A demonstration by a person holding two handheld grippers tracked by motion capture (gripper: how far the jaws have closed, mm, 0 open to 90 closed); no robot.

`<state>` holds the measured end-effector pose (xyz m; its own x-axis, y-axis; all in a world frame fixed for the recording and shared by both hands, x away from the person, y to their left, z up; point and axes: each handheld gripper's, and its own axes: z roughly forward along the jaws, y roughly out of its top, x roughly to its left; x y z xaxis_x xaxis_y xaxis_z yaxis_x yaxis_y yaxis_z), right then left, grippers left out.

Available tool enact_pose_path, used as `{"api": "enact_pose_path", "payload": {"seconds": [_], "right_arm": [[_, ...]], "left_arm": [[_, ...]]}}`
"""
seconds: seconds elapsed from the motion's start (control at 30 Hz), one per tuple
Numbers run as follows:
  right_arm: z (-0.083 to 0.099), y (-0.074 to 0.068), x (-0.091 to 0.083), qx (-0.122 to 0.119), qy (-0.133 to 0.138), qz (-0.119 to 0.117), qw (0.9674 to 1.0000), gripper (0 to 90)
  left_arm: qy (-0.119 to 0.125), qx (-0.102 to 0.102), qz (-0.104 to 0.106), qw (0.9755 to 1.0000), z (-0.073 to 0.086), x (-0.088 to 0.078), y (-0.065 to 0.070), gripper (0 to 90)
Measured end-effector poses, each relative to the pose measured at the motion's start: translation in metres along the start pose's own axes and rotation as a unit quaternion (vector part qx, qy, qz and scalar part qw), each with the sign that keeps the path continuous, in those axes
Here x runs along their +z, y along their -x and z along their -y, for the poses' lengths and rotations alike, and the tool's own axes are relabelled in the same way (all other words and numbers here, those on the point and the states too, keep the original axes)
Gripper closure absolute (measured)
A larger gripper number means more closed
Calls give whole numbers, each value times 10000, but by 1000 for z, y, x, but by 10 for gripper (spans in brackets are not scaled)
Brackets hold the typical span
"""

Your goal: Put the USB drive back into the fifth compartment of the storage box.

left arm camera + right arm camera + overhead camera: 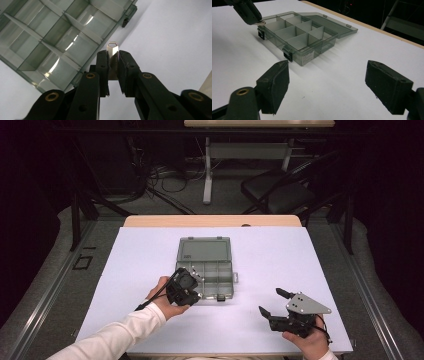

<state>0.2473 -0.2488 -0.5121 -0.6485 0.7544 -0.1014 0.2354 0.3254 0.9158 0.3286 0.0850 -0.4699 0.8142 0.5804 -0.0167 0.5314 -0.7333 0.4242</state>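
White tabletop (150, 270): left gripper (113, 56) clamps a metal clip (112, 53) upright; the compartment box (57, 37) lies just beyond-left. Right gripper (327, 82) gapes empty.

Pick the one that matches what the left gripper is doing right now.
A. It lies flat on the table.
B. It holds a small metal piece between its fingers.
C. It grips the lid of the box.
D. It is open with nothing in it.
B: in the left gripper view, the left gripper has its fingers closed on a small metal piece, held near the edge of the open box.
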Motion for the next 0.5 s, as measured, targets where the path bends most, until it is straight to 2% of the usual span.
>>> {"api": "enact_pose_path", "payload": {"seconds": [0.5], "right_arm": [[0, 0, 0, 2, -5, 2, 10000, 194]], "left_arm": [[-15, -190, -194, 9996, 6, -10, -18, 790]]}}
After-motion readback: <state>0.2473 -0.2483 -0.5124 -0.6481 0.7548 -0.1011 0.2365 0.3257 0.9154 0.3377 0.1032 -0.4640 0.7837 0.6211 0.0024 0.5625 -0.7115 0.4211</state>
